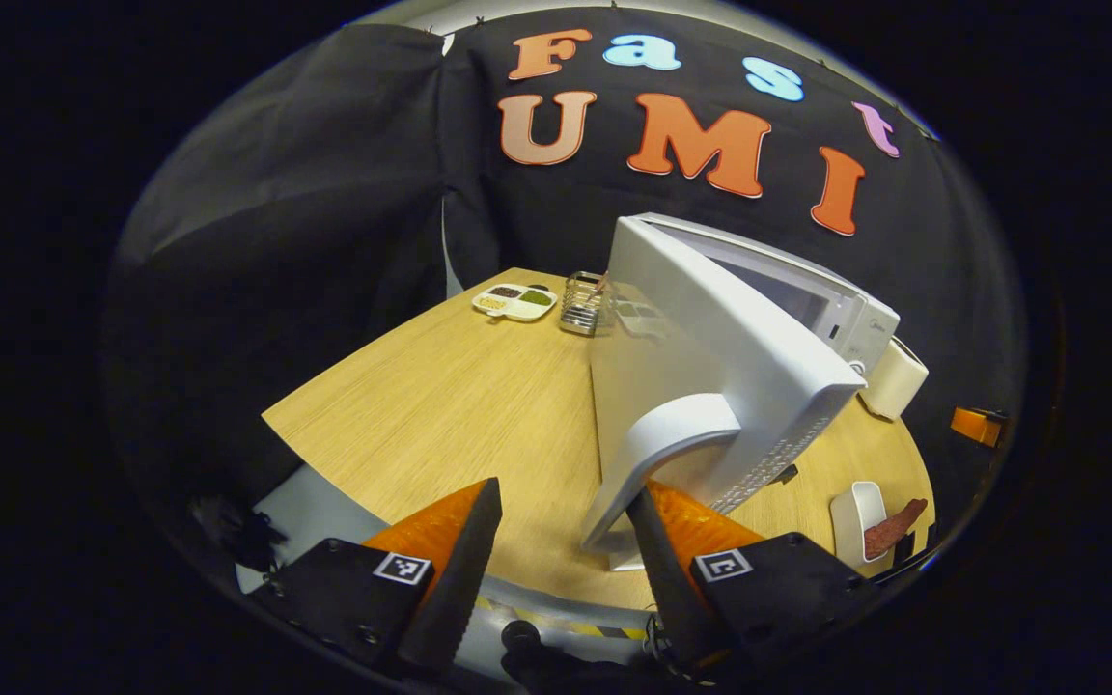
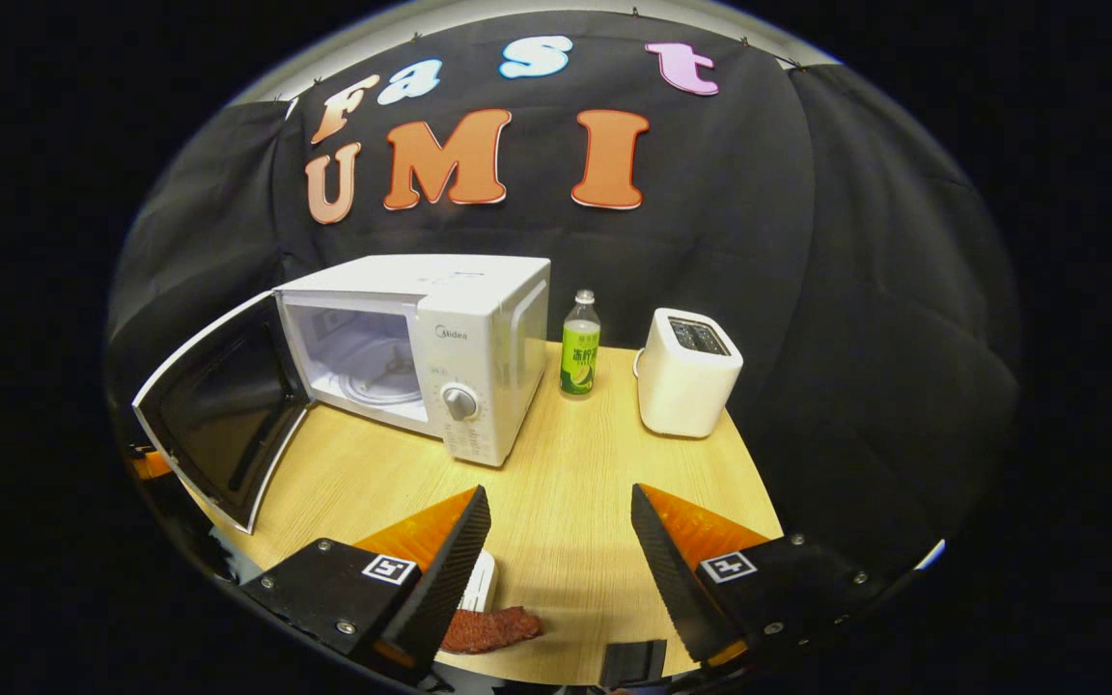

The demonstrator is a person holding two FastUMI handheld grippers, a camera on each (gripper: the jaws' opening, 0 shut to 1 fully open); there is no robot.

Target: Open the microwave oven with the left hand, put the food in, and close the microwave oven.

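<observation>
**Door open, food on the table**

In the left gripper view the left gripper (image 1: 556,541) is spread wide low in frame, the microwave door (image 1: 710,386) handle (image 1: 657,454) between its fingers, neither pressing; in the right gripper view the right gripper (image 2: 556,545) gapes wide over the table (image 2: 575,483); the food (image 2: 490,629) lies at bottom centre; the microwave (image 2: 440,347) stands open centre-left.

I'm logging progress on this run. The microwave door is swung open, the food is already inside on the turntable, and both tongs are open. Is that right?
Not quite: the food is not inside. The right gripper view shows it on its white dish on the table, near the right tongs. The microwave door is open, and the left tongs are open too.
</observation>
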